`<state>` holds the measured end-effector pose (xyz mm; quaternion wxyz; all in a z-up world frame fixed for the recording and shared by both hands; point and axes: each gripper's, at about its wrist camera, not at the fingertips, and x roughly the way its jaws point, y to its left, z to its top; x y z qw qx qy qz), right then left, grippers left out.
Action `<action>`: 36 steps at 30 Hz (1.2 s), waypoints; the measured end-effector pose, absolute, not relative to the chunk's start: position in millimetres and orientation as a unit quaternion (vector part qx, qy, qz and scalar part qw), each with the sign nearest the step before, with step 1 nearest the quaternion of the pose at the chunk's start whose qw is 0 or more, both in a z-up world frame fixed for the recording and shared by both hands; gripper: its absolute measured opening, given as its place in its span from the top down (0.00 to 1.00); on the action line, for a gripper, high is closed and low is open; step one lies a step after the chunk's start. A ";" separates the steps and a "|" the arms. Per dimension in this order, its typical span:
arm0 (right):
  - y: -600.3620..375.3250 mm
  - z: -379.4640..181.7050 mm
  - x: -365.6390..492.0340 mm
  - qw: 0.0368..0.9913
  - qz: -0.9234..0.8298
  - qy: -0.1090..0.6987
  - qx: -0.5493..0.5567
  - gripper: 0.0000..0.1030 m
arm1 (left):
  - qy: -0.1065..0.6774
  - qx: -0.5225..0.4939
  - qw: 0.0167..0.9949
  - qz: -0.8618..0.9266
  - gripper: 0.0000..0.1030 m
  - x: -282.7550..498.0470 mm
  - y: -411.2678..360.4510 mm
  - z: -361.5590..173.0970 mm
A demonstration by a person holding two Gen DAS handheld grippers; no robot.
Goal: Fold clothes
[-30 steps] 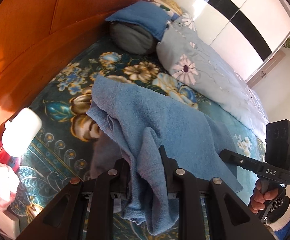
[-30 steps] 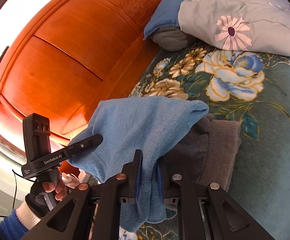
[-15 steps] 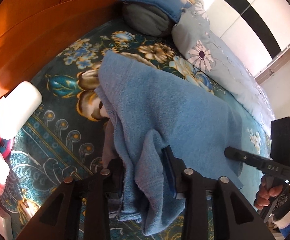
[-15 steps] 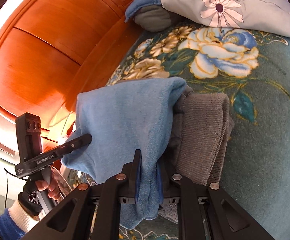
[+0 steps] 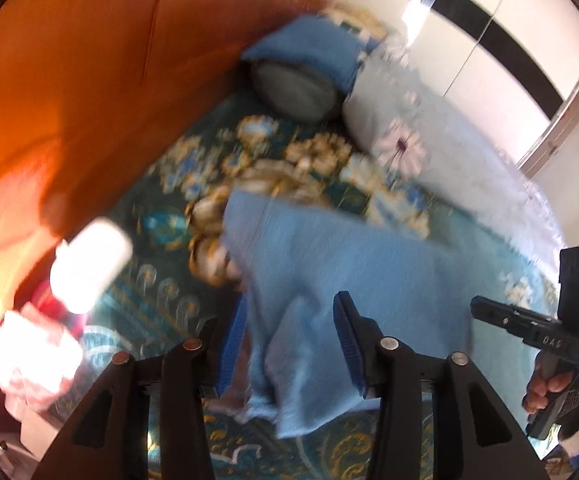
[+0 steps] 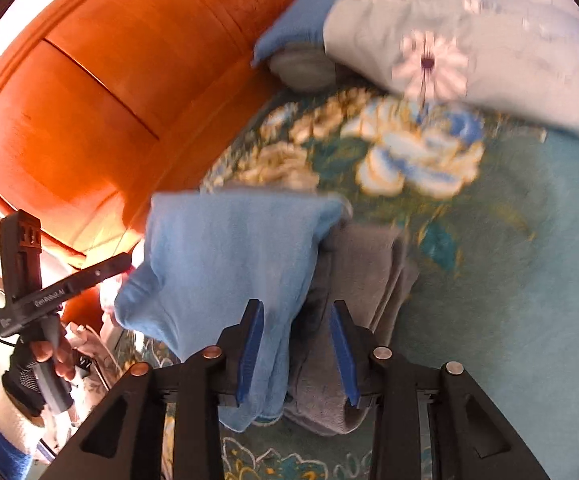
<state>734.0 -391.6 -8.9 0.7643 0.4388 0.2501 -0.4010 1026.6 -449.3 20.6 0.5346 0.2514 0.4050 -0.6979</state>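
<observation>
On the bed (image 6: 509,280), your left claw (image 5: 289,344) and right claw (image 6: 297,352) are opening, pads off the blue cloth (image 5: 349,272); you release it so it settles on the grey garment (image 6: 361,280).

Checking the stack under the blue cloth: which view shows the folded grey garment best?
The right wrist view. There the grey garment lies folded on the bedspread, its layered edge exposed beside the blue cloth. In the left wrist view the blue cloth covers it almost entirely; only a blurred dark sliver shows at its left edge.

Fuzzy blue cloth (image 5: 353,264), glossy wooden headboard (image 6: 101,92)
</observation>
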 end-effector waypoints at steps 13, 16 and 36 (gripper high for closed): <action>-437.1 -17.9 772.4 0.763 -0.396 0.269 0.434 0.77 | 0.425 0.285 0.495 -0.702 0.55 996.7 -504.3 -24.4; -446.8 -30.7 772.5 0.754 -0.399 0.277 0.442 0.77 | 0.428 0.289 0.490 -0.702 0.55 995.4 -508.2 -32.4; -399.4 -19.7 777.1 0.771 -0.374 0.288 0.426 0.75 | 0.458 0.231 0.514 -0.688 0.55 1000.0 -447.4 -28.3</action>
